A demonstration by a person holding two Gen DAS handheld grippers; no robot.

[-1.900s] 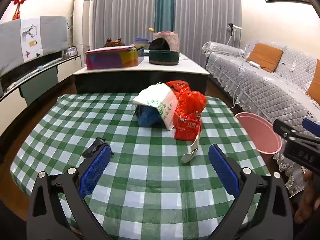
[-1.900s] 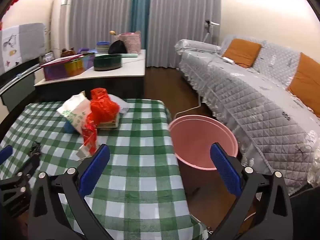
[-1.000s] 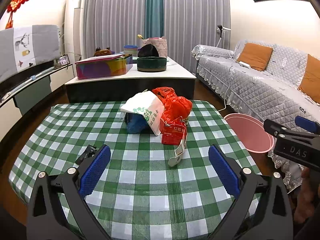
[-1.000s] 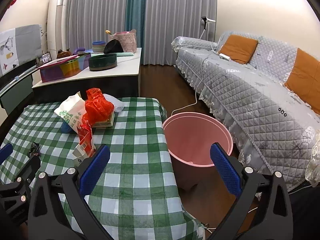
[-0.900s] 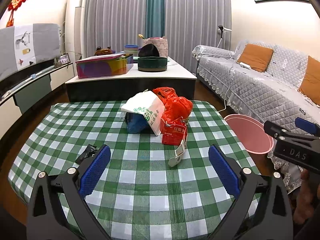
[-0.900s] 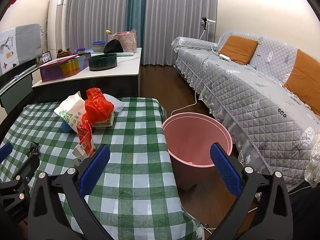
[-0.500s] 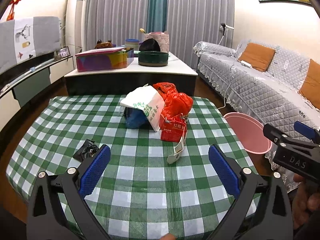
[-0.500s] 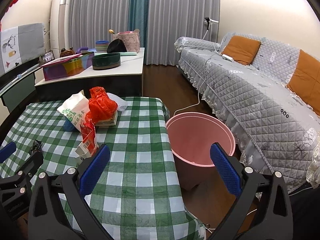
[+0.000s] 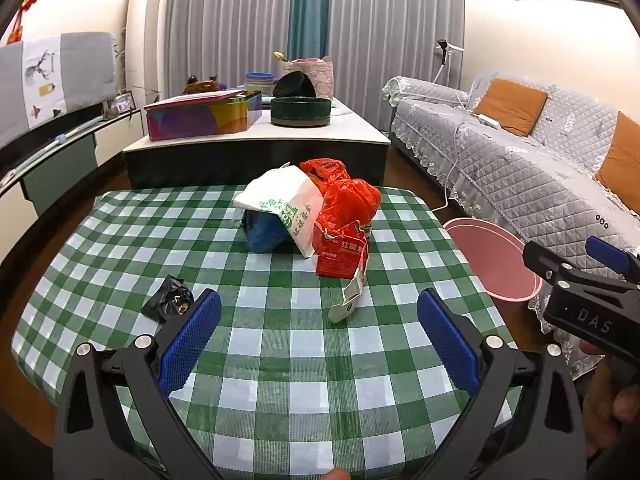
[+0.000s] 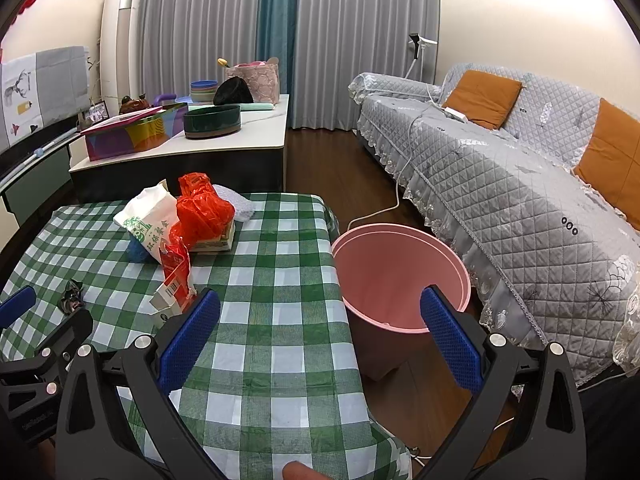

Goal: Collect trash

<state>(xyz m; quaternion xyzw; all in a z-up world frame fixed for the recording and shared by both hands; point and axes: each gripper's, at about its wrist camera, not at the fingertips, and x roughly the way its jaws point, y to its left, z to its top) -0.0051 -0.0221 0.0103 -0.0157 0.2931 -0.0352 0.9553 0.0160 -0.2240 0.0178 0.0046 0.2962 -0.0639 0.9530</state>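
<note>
A trash pile sits on the green checked table: a white bag with green print, a red plastic bag, a blue bag, a torn red carton. A black crumpled wrapper lies apart at the left. My left gripper is open and empty above the table's near part. My right gripper is open and empty over the table's right edge, beside the pink bin. The pile also shows in the right wrist view.
The pink bin stands on the floor between the table and a grey quilted sofa. Behind the table is a low counter with a colourful box, a dark bowl and a basket. A TV stand lines the left wall.
Both grippers have drifted slightly, so the pile shifts a little in view. Nothing on the table has moved and both grippers stay open.
</note>
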